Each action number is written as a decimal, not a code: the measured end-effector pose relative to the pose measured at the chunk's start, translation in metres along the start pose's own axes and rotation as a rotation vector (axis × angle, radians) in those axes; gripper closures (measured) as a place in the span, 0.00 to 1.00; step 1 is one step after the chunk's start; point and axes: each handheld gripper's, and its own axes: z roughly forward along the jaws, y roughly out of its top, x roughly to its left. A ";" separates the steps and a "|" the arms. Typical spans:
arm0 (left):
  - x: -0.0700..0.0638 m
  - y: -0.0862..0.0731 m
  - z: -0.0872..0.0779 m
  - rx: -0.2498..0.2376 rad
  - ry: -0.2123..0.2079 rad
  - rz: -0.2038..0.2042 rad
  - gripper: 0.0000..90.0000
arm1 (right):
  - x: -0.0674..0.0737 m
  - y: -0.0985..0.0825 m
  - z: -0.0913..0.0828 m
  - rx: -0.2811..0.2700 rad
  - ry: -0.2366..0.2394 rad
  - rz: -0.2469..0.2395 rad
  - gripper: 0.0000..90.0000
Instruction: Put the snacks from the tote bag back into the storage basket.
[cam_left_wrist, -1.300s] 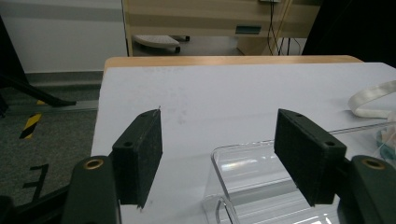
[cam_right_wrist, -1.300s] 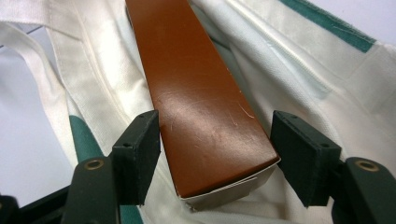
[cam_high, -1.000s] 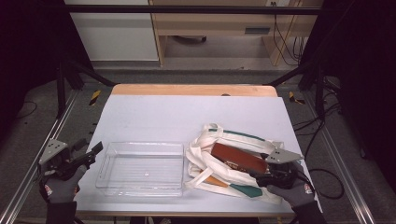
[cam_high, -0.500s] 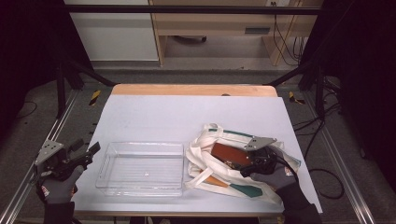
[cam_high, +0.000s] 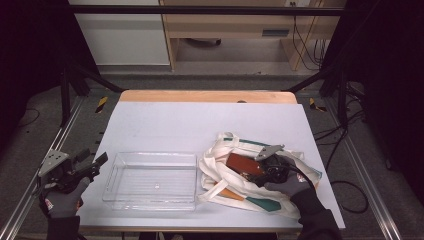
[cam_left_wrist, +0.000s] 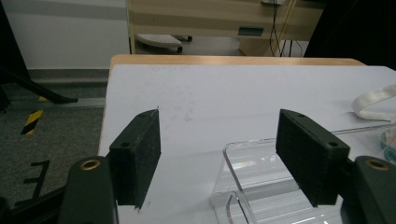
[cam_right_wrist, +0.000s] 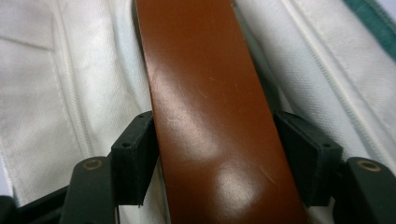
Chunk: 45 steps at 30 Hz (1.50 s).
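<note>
- The left gripper (cam_high: 92, 166) is at the near left corner of the surface (cam_high: 165, 125), held in a gloved hand (cam_high: 62, 197). Its jaws are wide apart and there is nothing between them.
- In the left gripper view, the left gripper (cam_left_wrist: 217, 151) points across the surface, and the corner of the clear tray (cam_left_wrist: 247, 177) lies just under its right jaw.
- The clear tray (cam_high: 152, 181) sits near the front edge of the surface, a bit left of the middle. It lies just to the right of the left gripper.
- The white cloth bag (cam_high: 235, 187) lies beside the tray, close to the near right corner of the surface. It has green and orange parts.
- The brown case (cam_high: 243, 164) lies in the open bag.
- The right gripper (cam_high: 270, 167) is over the bag, at the brown case. Its jaws have just been closing, with the case between them.
- In the right gripper view, the brown case (cam_right_wrist: 210, 116) runs up between the two jaws. Each jaw sits right at a side of the case. I cannot tell if they press on it yet.
- The white bag (cam_right_wrist: 70, 84) lies under the case on both sides.
- The far part of the surface is bare, with a wooden strip (cam_high: 207, 96) along the back edge.
</note>
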 end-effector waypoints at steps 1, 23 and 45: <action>0.000 0.000 0.000 0.000 0.001 -0.002 0.34 | 0.000 0.000 0.002 0.010 -0.001 -0.011 0.38; 0.002 -0.003 0.001 0.013 0.015 0.000 0.34 | 0.001 0.025 -0.057 -0.085 0.009 -0.088 0.47; -0.005 -0.004 0.007 0.038 0.000 0.029 0.31 | 0.032 0.055 -0.088 -0.204 0.105 -0.116 0.47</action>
